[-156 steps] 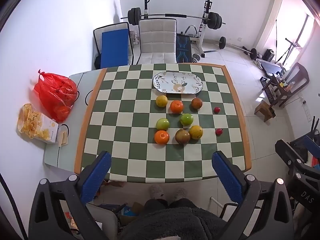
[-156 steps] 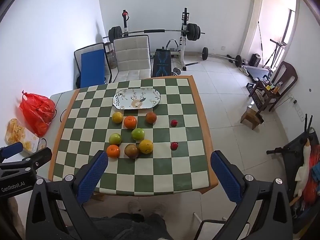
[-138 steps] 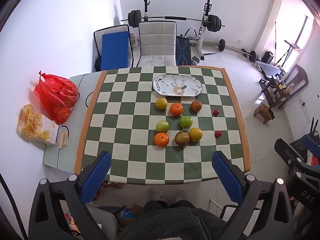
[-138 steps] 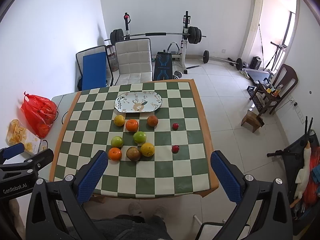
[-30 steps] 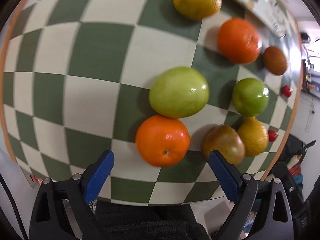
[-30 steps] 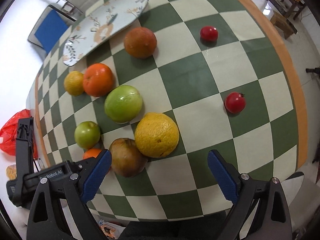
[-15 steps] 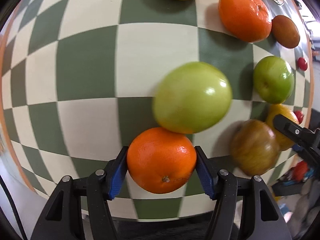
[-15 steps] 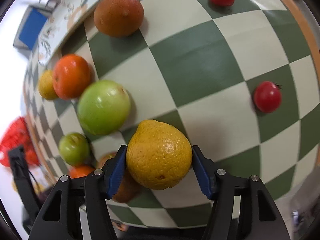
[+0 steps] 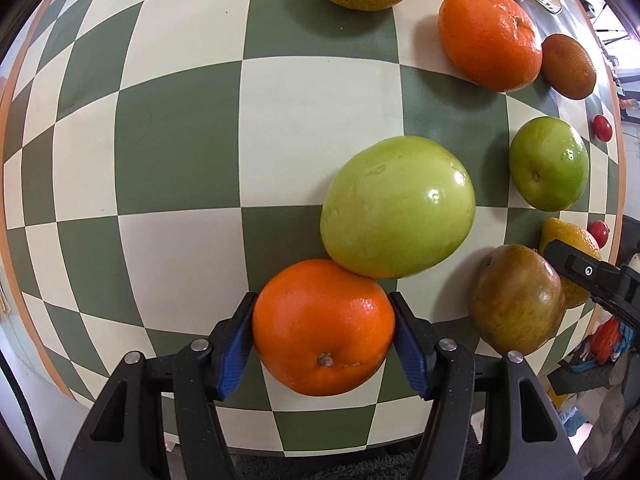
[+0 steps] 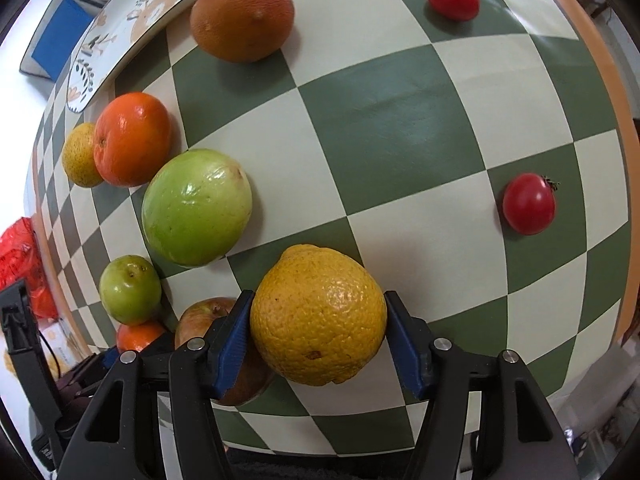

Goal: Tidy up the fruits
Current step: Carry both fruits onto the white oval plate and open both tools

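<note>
Left black plastic tongs (image 9: 323, 330): blue ribbed pads (image 9: 236, 346), silver screws, triangular cut-outs. Right black plastic tongs (image 10: 318, 334): same blue pads (image 10: 232, 346), silver screws.

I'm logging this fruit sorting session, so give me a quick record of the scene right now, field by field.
left gripper: shut on orange
right gripper: shut on yellow citrus
surface: checkered table
plate: far edge, no fruit seen on the visible part
loose fruit: green fruit touching the orange; brown apple; tomato
</note>
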Available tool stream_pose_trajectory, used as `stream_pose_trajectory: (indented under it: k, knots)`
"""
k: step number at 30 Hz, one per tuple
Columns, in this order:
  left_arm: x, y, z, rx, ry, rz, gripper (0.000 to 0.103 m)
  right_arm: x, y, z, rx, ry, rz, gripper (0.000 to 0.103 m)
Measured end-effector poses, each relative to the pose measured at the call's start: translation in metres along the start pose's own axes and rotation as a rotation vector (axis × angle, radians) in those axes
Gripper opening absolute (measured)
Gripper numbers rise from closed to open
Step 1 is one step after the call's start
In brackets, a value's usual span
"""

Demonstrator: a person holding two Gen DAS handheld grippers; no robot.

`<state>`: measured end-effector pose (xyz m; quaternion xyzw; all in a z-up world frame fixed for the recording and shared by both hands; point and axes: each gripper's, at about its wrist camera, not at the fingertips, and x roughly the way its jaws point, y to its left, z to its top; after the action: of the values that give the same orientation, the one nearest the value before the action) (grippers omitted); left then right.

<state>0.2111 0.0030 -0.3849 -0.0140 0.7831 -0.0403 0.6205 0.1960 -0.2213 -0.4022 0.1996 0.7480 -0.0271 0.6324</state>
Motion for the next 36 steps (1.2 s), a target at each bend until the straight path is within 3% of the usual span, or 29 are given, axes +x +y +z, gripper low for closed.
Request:
stream_pose_trajectory:
  k: [6, 11, 15, 19, 23, 28, 33, 36]
  knots:
    - [-0.028, 0.003, -0.010, 0.006, -0.039, 0.008, 0.061, -0.005, 0.009, -0.013, -0.065, -0.015, -0.020, 0.065]
    - [-0.082, 0.007, -0.018, -0.026, -0.101, -0.031, 0.061, -0.038, 0.010, -0.016, -0.103, -0.035, 0.069, 0.065]
    - [-0.139, 0.001, 0.001, -0.057, -0.178, -0.088, 0.061, -0.087, 0.025, 0.009, -0.157, -0.108, 0.145, 0.065]
    - [-0.183, -0.018, 0.059, -0.055, -0.263, -0.124, 0.061, -0.128, 0.060, 0.064, -0.228, -0.212, 0.166, 0.065]
    - [-0.187, -0.030, 0.136, -0.074, -0.291, -0.115, 0.061, -0.136, 0.094, 0.140, -0.279, -0.268, 0.125, 0.065]
    - [-0.145, -0.024, 0.236, -0.140, -0.176, -0.164, 0.061, -0.110, 0.130, 0.217, -0.323, -0.253, 0.085, 0.065]
    - [-0.115, -0.016, 0.282, -0.210, -0.095, -0.210, 0.061, -0.080, 0.150, 0.261, -0.371, -0.222, 0.045, 0.065]
    - [-0.112, -0.013, 0.292, -0.230, -0.078, -0.225, 0.061, -0.071, 0.157, 0.272, -0.384, -0.216, 0.038, 0.065]
